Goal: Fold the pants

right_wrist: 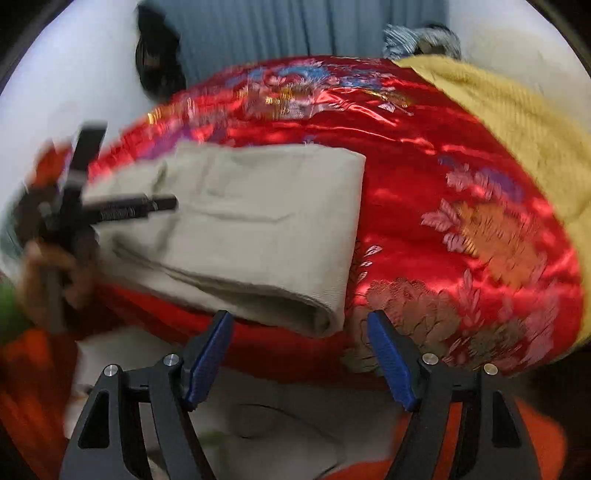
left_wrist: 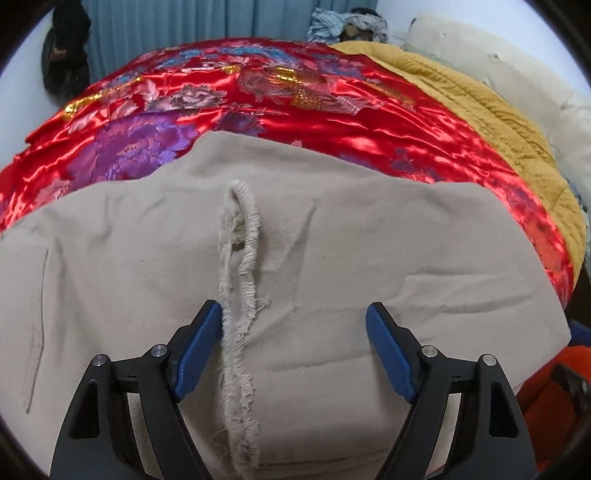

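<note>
Both grippers gape wide, holding nothing: my left gripper [left_wrist: 293,321] hovers over the folded beige pants [left_wrist: 295,258] on the red satin bedspread [left_wrist: 295,103]; my right gripper [right_wrist: 299,332] hangs back, seemingly because folding looks finished.

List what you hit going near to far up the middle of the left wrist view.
left claw, open → beige pants with frayed hem → red embroidered satin quilt → blue-grey curtain
</note>
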